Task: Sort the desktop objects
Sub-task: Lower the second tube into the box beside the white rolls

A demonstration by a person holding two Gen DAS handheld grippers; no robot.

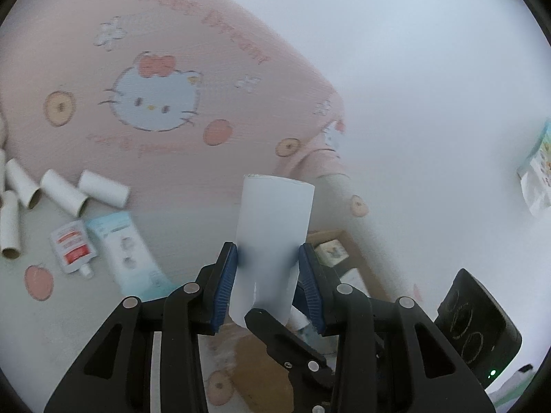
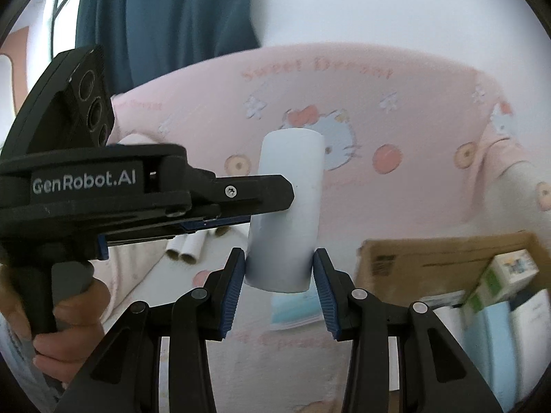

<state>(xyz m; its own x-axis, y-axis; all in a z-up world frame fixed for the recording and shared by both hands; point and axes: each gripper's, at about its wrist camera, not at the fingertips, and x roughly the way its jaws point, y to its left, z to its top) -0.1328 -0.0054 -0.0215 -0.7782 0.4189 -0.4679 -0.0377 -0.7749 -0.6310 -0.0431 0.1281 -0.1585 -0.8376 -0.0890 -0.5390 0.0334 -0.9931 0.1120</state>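
Observation:
A white paper tube (image 1: 275, 237) stands upright in the air between both grippers. My left gripper (image 1: 268, 258) is shut on its lower part. In the right wrist view the same tube (image 2: 292, 206) sits between the blue pads of my right gripper (image 2: 279, 265), which close on its bottom end. The left gripper's black finger (image 2: 255, 196) reaches in from the left and touches the tube's middle. Several more white tubes (image 1: 62, 189) lie on the pink Hello Kitty cloth (image 1: 155, 96) at the left.
A red-and-white pouch (image 1: 72, 246) and a light blue packet (image 1: 124, 247) lie near the loose tubes. A cardboard box (image 2: 447, 258) with cartons and packets stands at the right, also showing in the left wrist view (image 1: 344, 258). A hand (image 2: 69, 309) holds the left gripper's handle.

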